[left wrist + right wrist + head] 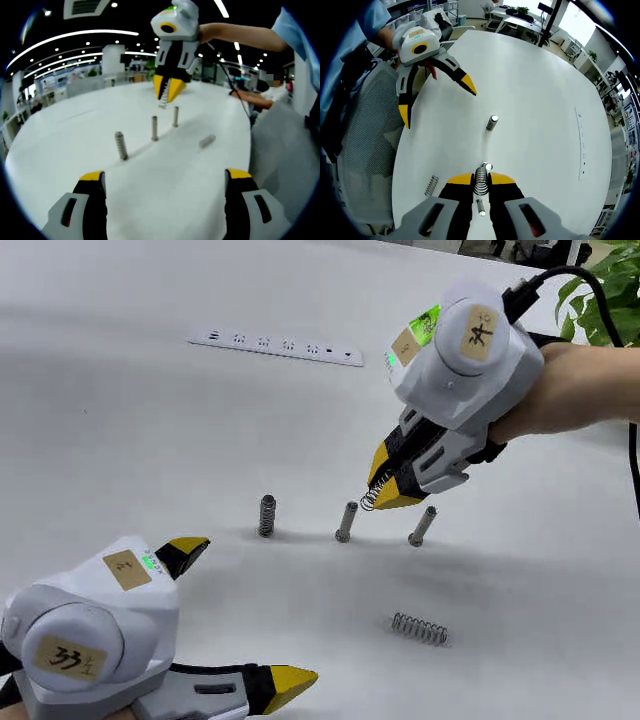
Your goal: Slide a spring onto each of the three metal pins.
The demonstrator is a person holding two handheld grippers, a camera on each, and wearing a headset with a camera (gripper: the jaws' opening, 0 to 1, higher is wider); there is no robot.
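Three metal pins stand on the white table [130,440]. The left pin [266,515] wears a spring; the middle pin [346,521] and the right pin [422,526] are bare. My right gripper [385,495] is shut on a second spring [370,500], held tilted just above and to the right of the middle pin's top. In the right gripper view that spring [480,180] sits between the yellow tips with a pin top [486,166] just beyond it. A third spring [419,628] lies loose on the table. My left gripper [240,615] is open near the front left, holding nothing.
A white power strip [275,345] lies at the back of the table. A green plant [605,290] stands at the far right behind the right hand. In the left gripper view a seated person [295,60] is beside the table.
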